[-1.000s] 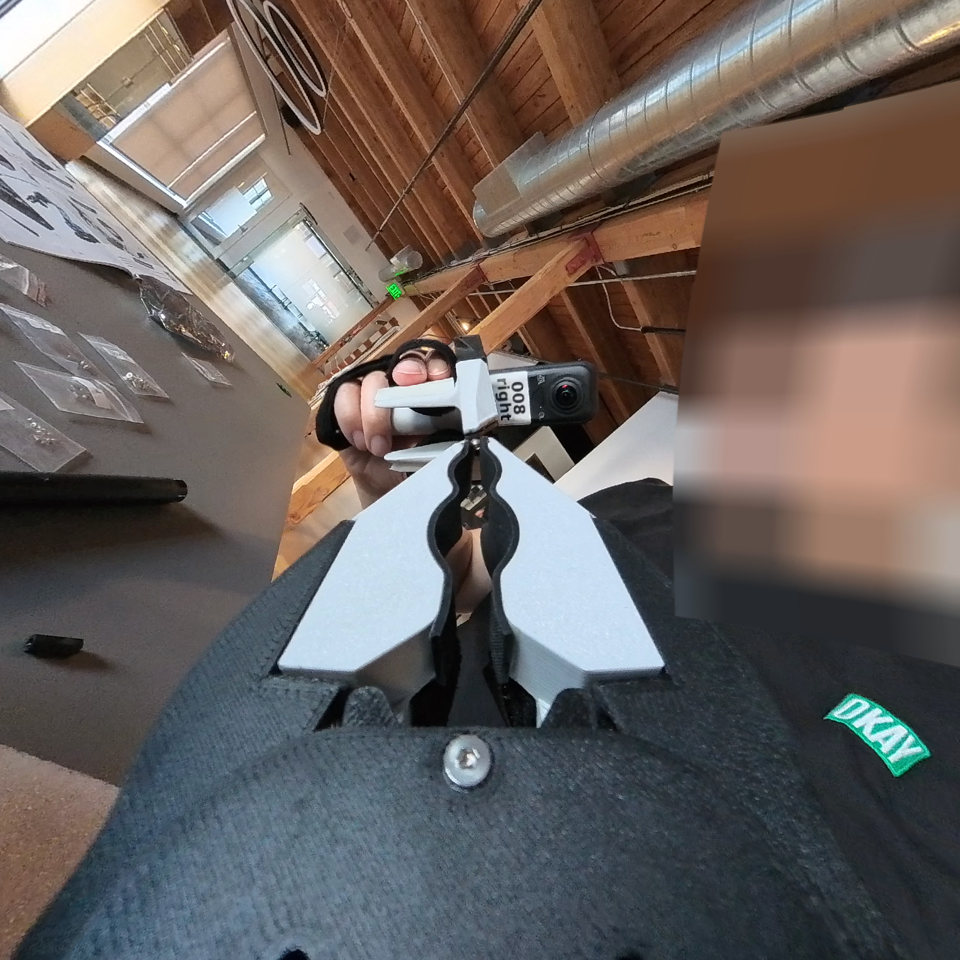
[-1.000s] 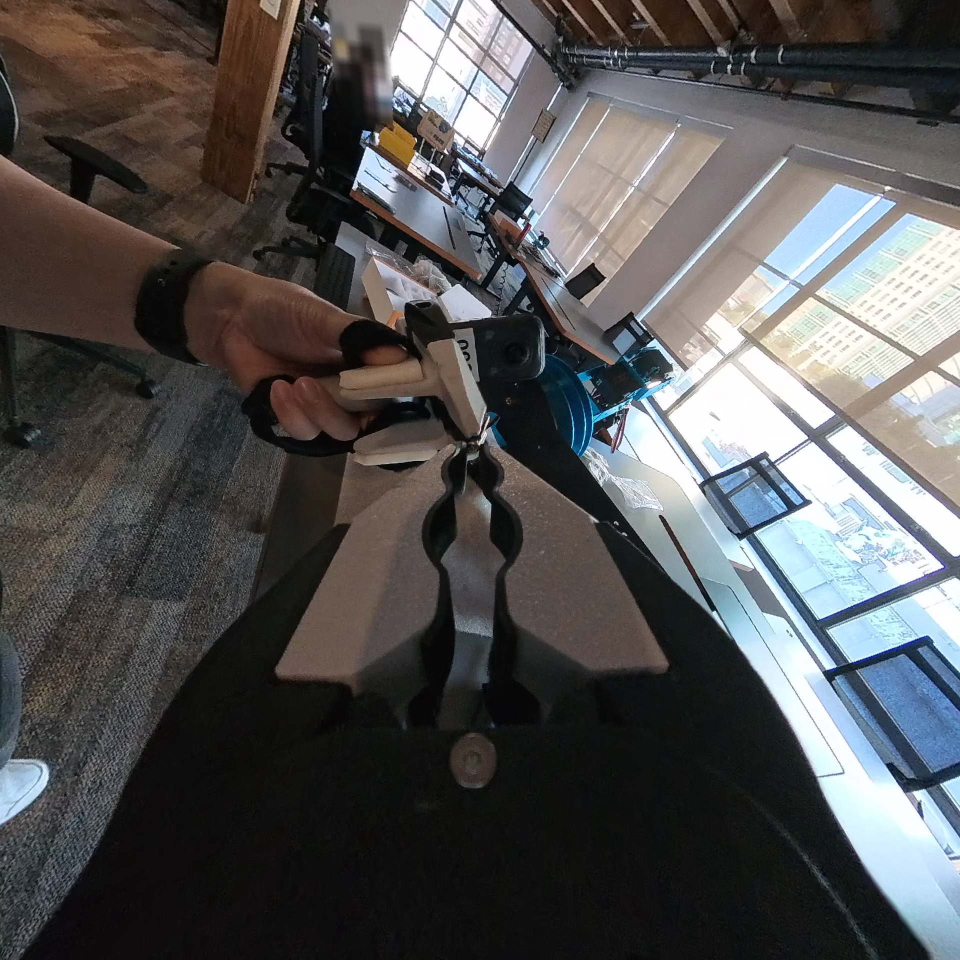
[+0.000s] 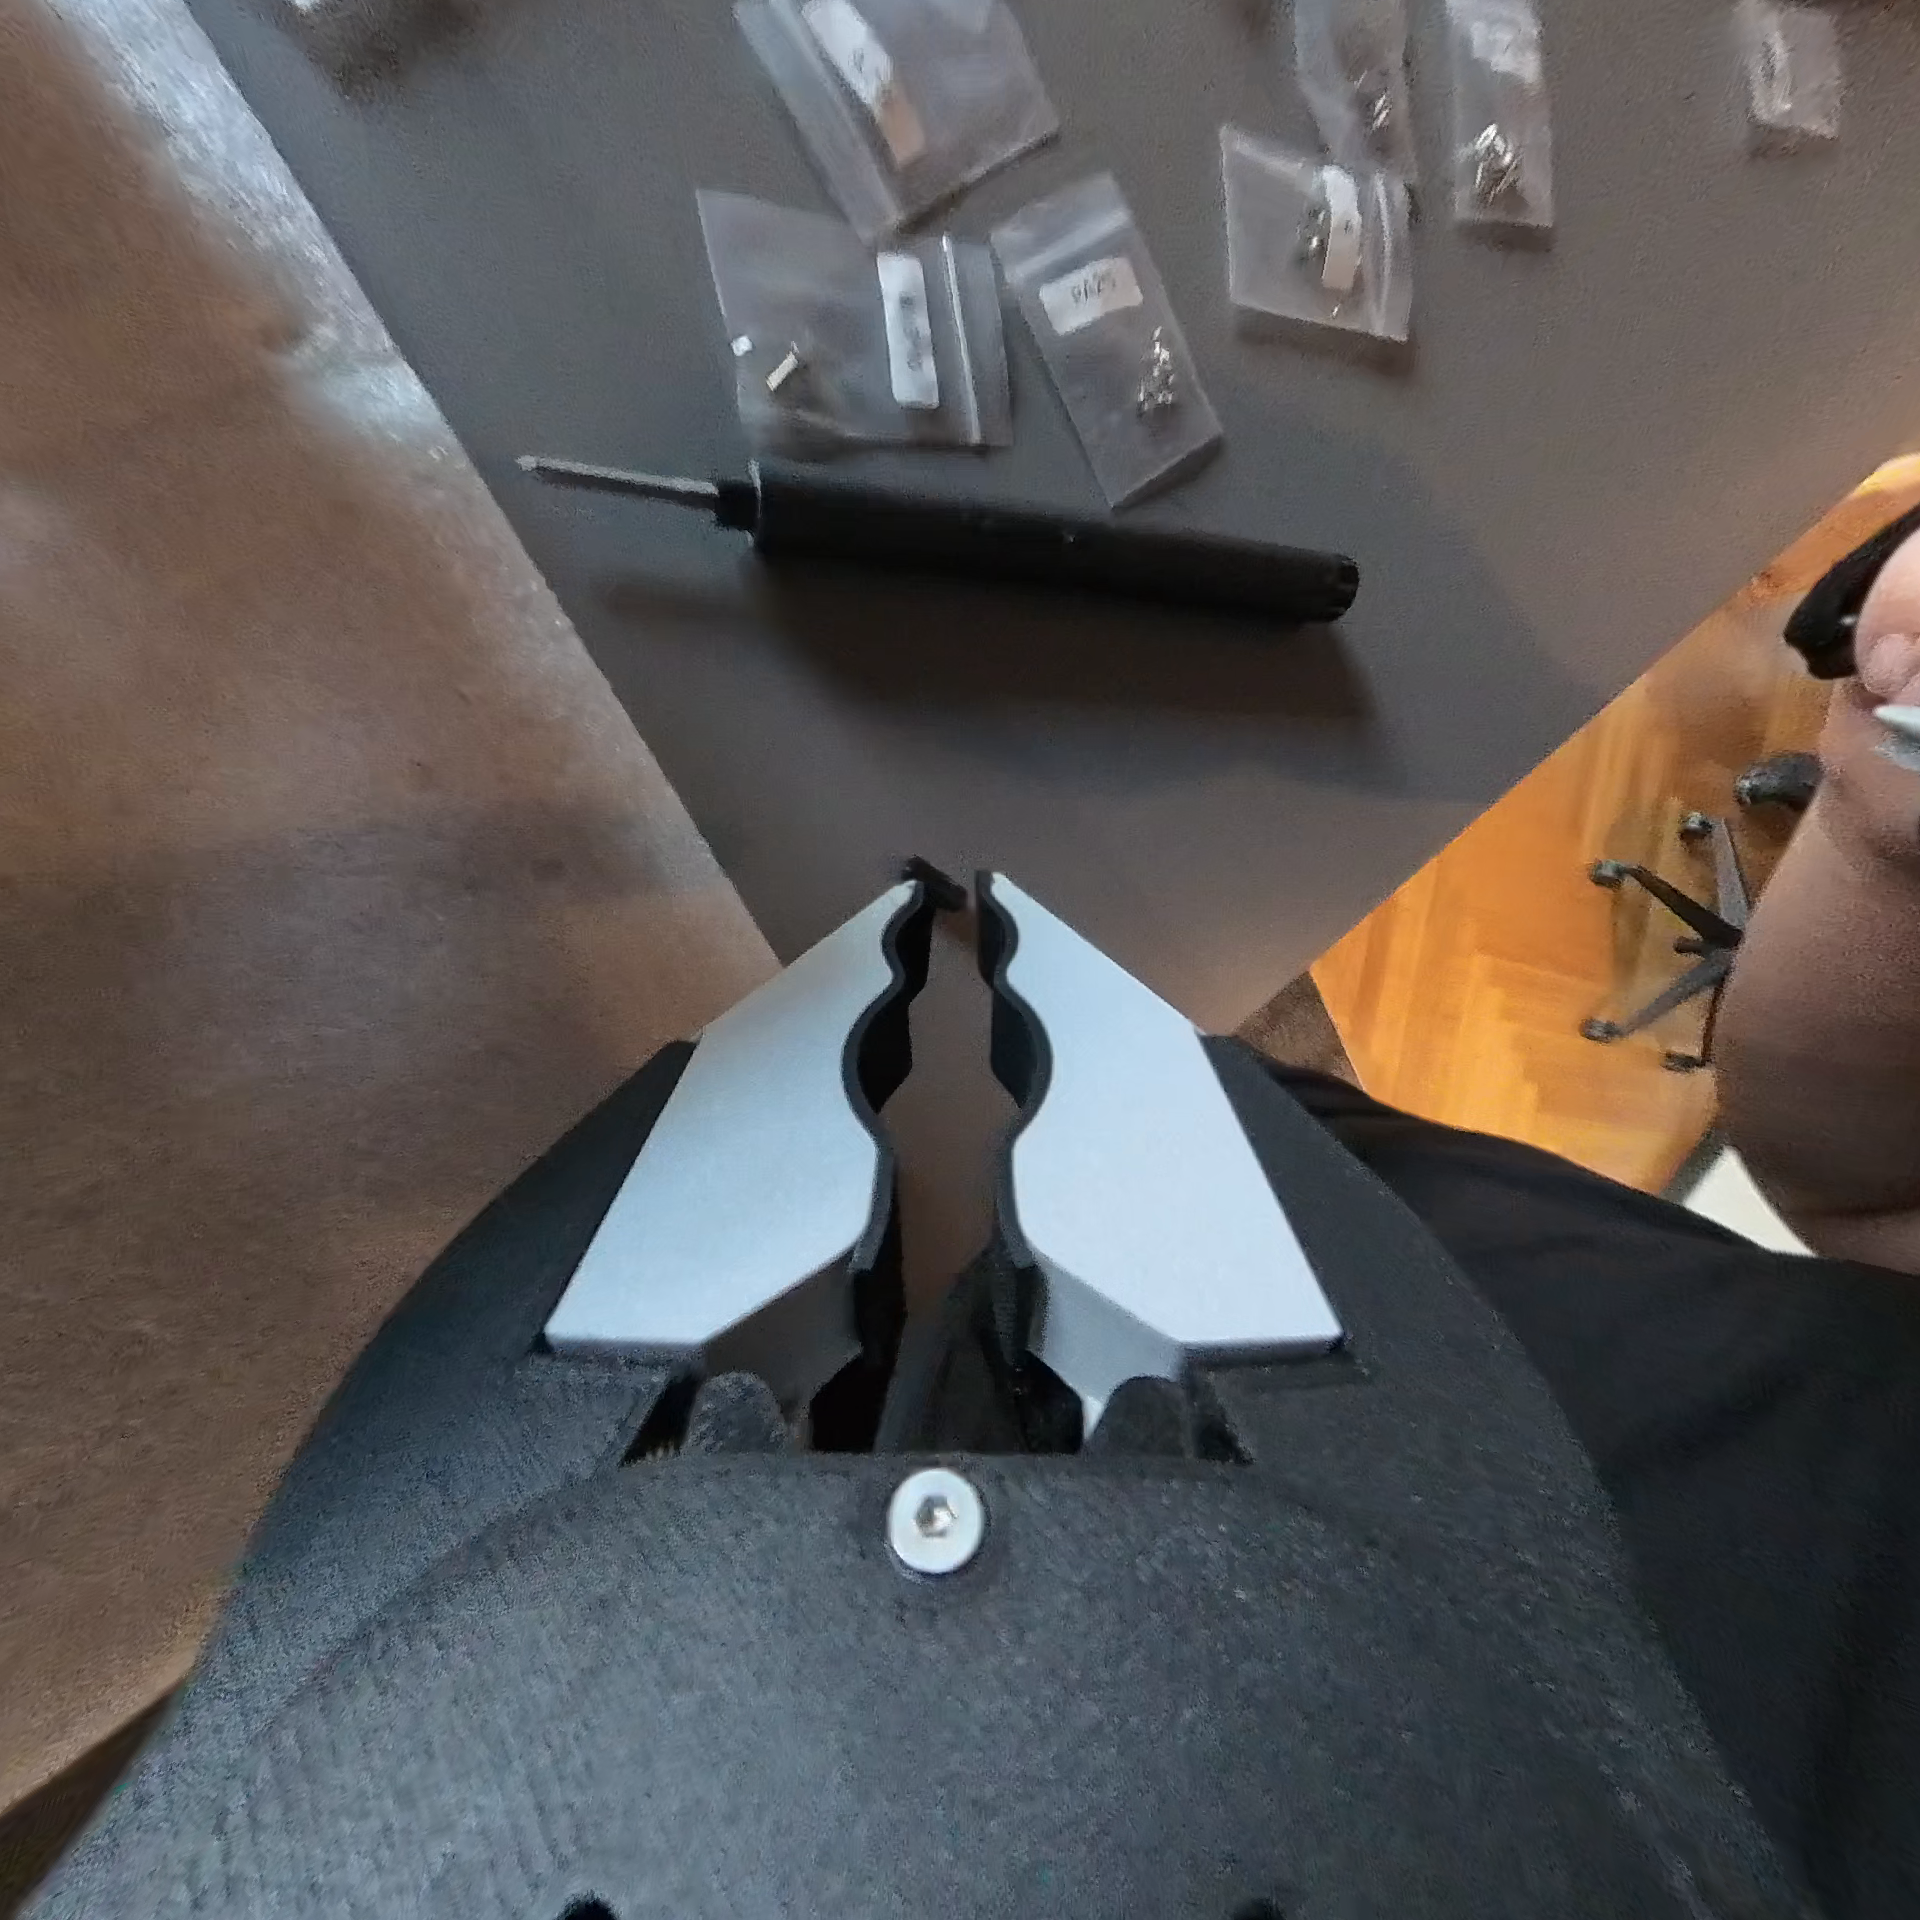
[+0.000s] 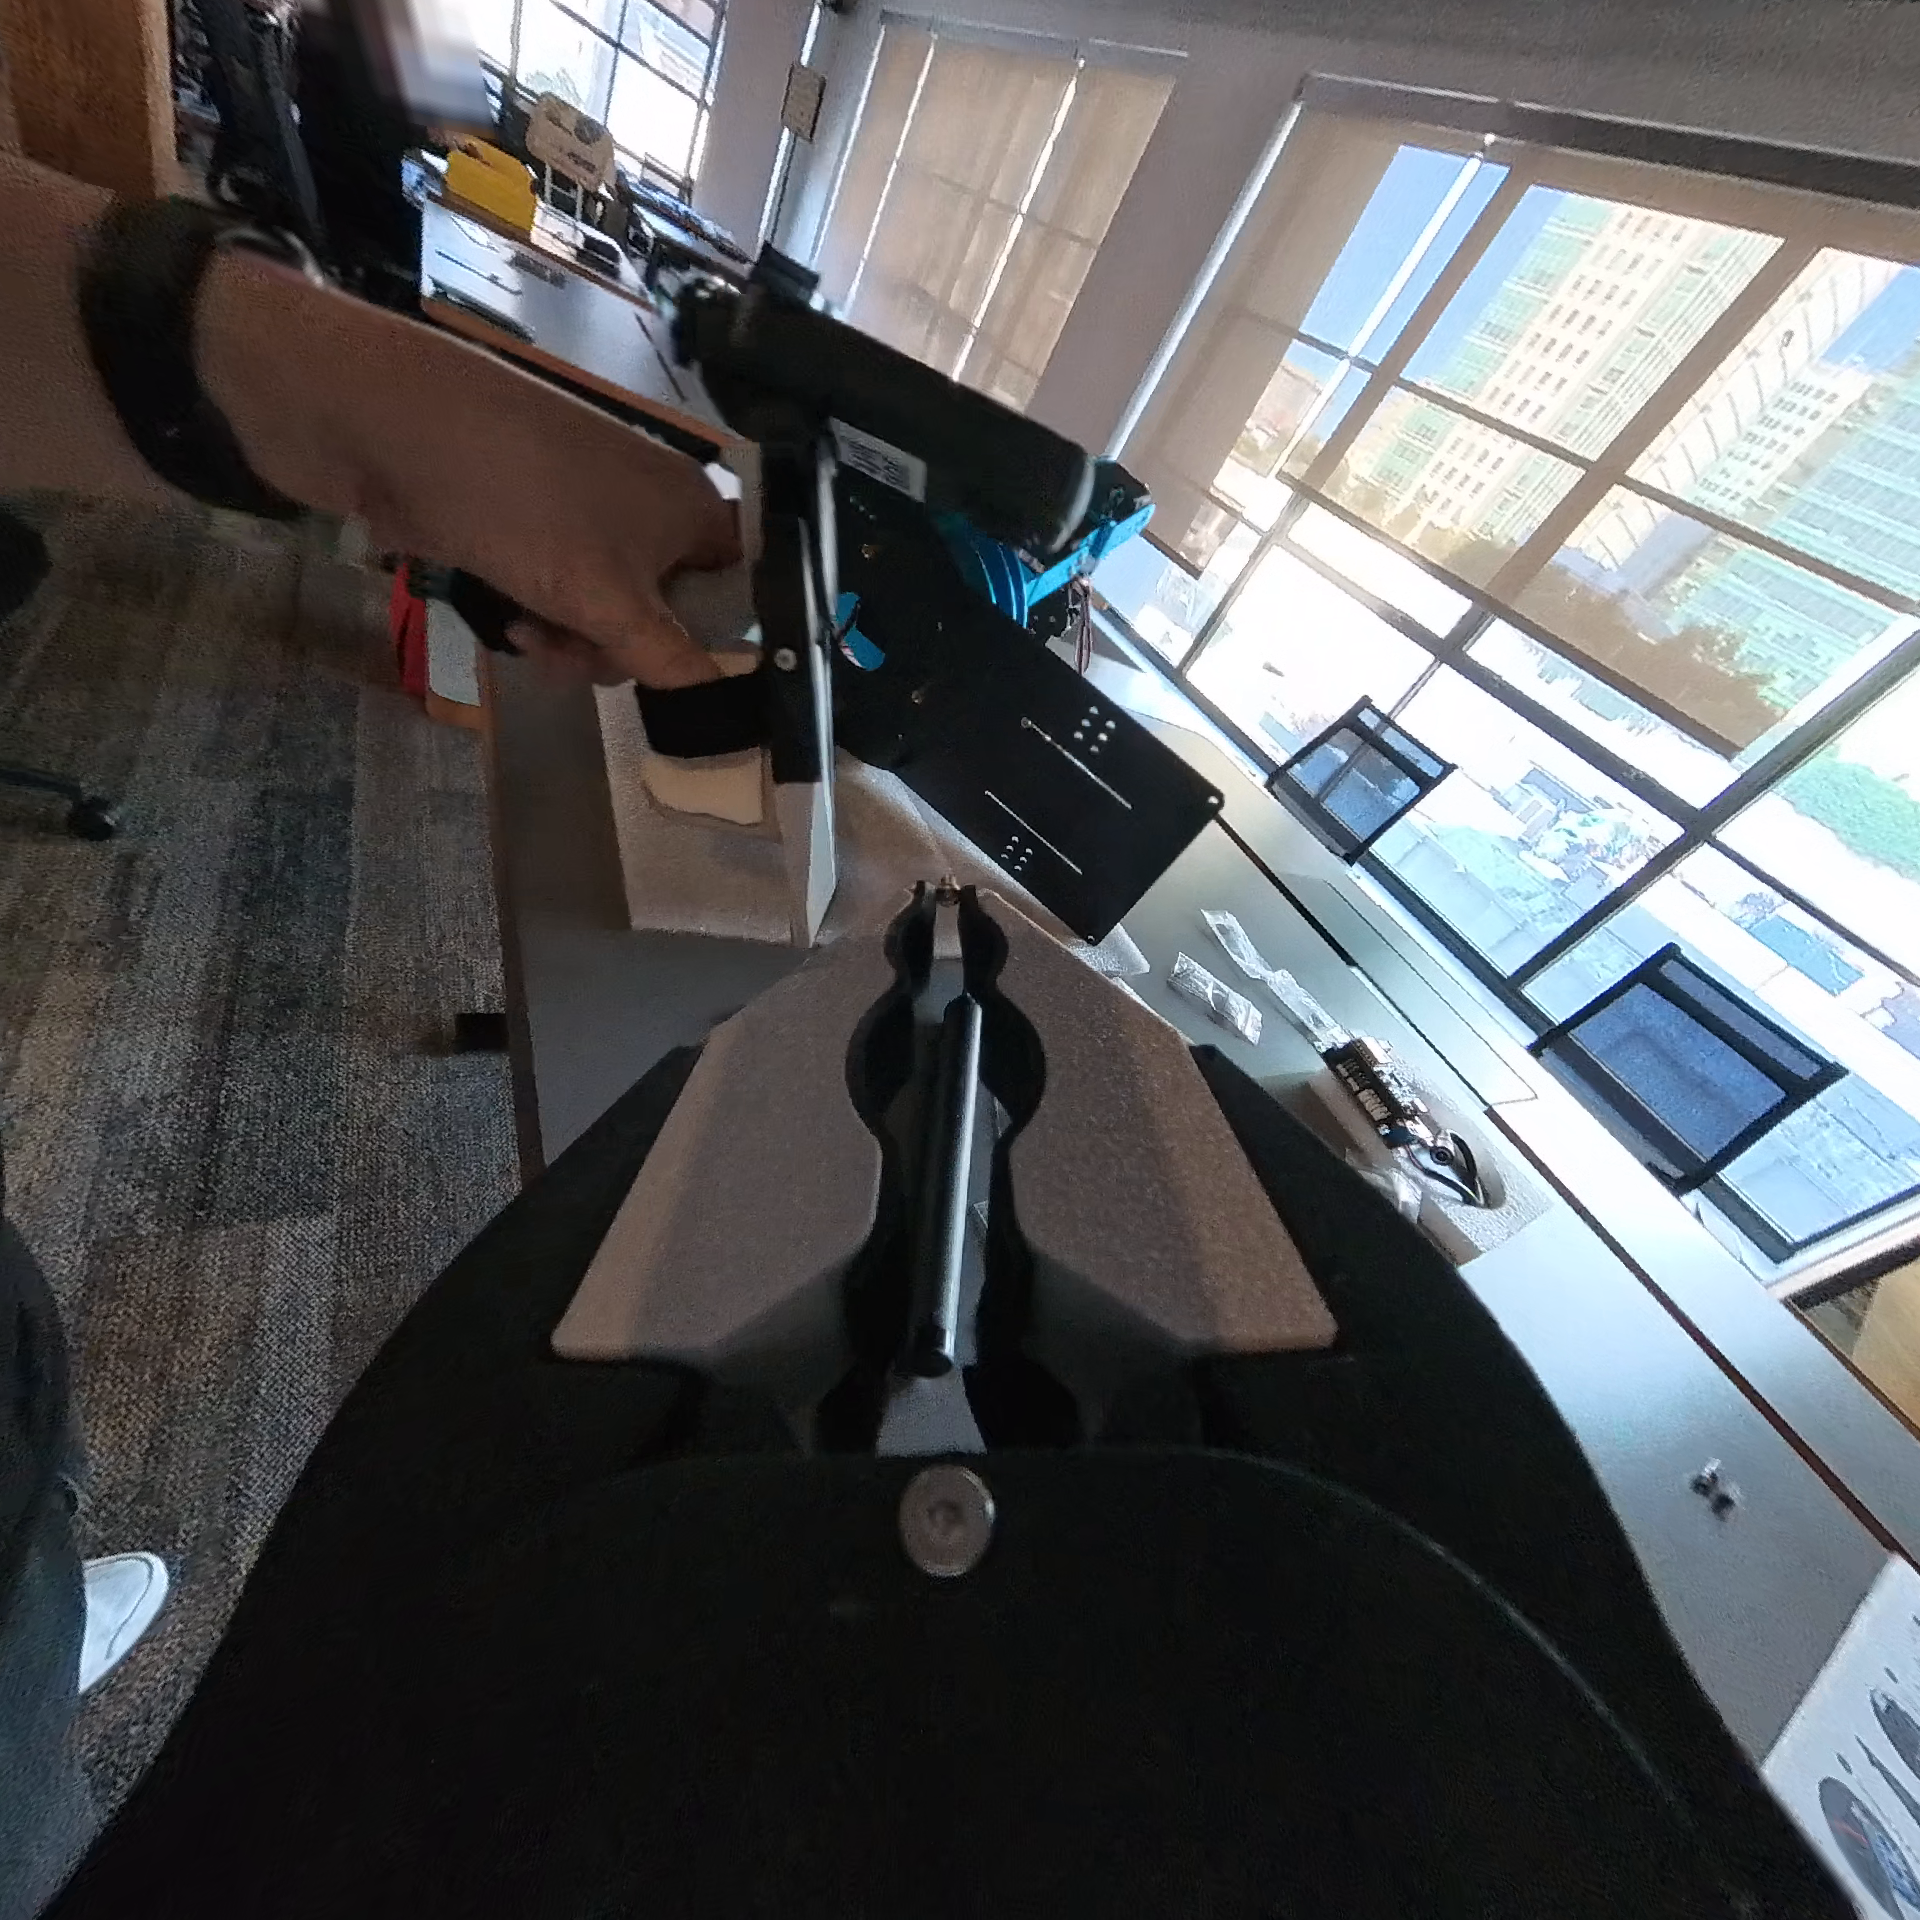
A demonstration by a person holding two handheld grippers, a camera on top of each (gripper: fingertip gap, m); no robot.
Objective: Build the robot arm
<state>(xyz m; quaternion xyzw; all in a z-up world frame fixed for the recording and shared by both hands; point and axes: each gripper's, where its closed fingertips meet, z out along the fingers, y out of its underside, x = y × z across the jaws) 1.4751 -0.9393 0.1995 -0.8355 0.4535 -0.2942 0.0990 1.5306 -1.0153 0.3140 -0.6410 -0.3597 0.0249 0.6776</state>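
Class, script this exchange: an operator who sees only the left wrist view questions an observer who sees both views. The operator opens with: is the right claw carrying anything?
Observer: Yes. The right claw is shut on a small pale metal piece at its tips.
Operator: Anything else in it?
Observer: A thin dark rod shows in the gap between its fingers. I cannot tell whether it is held or lies beneath.
Operator: What is ahead of it?
Observer: A flat black perforated plate, tilted, just beyond the tips.
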